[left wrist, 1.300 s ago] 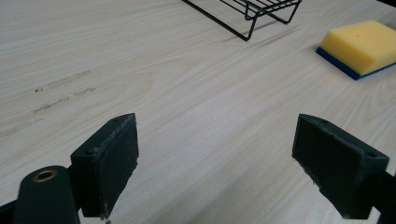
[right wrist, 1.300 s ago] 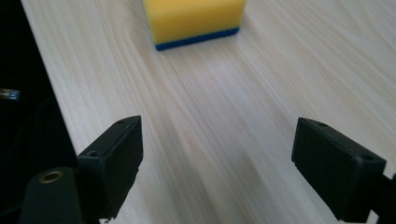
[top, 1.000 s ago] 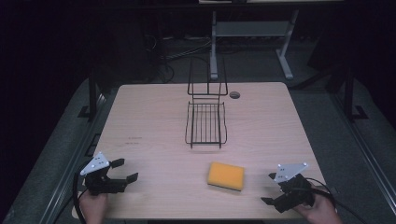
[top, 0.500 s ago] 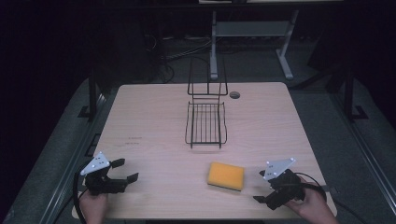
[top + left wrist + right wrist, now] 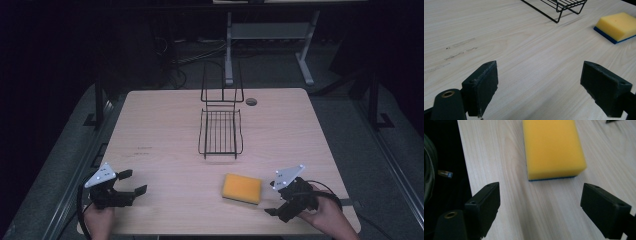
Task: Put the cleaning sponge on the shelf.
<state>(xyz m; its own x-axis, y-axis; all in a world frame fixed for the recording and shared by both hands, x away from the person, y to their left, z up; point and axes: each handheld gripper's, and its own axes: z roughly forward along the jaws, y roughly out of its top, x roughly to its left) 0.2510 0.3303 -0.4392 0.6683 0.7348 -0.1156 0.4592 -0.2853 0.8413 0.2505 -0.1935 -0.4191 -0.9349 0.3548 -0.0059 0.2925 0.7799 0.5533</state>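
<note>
A yellow sponge (image 5: 242,188) with a blue underside lies flat on the wooden table (image 5: 165,130), front right of centre. My right gripper (image 5: 271,200) is just right of it, open and pointing at it. In the right gripper view the sponge (image 5: 551,147) lies a short way ahead of the open right gripper (image 5: 540,207), not touching either jaw. My left gripper (image 5: 134,181) rests open at the front left with nothing in it. From the open left gripper (image 5: 542,82) the sponge (image 5: 617,23) shows far off at the upper right.
A black wire rack (image 5: 220,131) with a tall back stands at the table's middle, its front corner (image 5: 559,6) seen in the left gripper view. A round cable hole (image 5: 251,101) sits behind it. The table's near edge and dark floor (image 5: 444,170) lie beside the right gripper.
My right gripper has moved left toward the sponge and turned to face it. The left gripper, the sponge and the rack have stayed put.
</note>
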